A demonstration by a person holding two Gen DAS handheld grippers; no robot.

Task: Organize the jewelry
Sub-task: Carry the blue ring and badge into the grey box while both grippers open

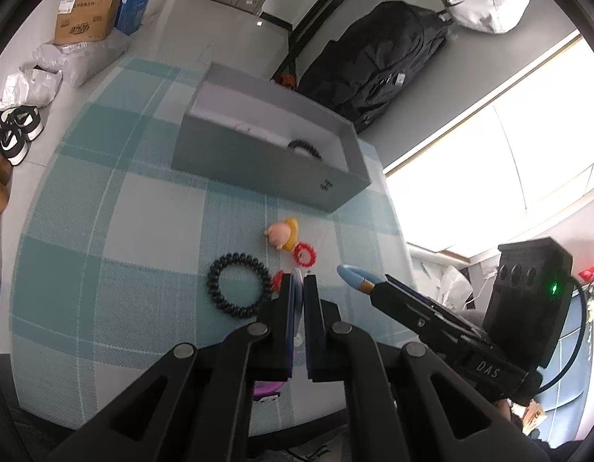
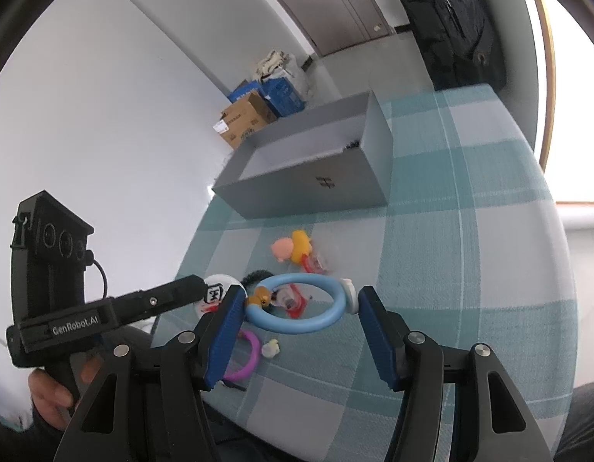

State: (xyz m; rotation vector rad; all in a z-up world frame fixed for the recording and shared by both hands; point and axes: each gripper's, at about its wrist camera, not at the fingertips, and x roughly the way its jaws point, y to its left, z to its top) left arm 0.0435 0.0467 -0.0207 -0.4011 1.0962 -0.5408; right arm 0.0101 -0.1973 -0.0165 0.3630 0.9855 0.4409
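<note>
My left gripper (image 1: 299,279) is shut on a thin white round badge (image 2: 216,292), held on edge just above the checked tablecloth. My right gripper (image 2: 301,293) is shut on a light blue bracelet (image 2: 297,325), its pads pressing the brown charm and the white charm at the ring's two sides. A black coil hair tie (image 1: 239,285) lies left of the left fingers. Past the fingertips lie a pink-and-yellow toy (image 1: 281,233) and a red toothed ring (image 1: 304,254). The open grey box (image 1: 266,169) behind holds another black coil tie (image 1: 302,146).
A purple ring (image 2: 247,358) and a small pale charm (image 2: 270,348) lie near the table's front edge, with red packets (image 2: 293,302) under the bracelet. On the floor are cardboard boxes (image 1: 85,15) and shoes (image 1: 15,134). A black bag (image 1: 374,65) stands behind the box.
</note>
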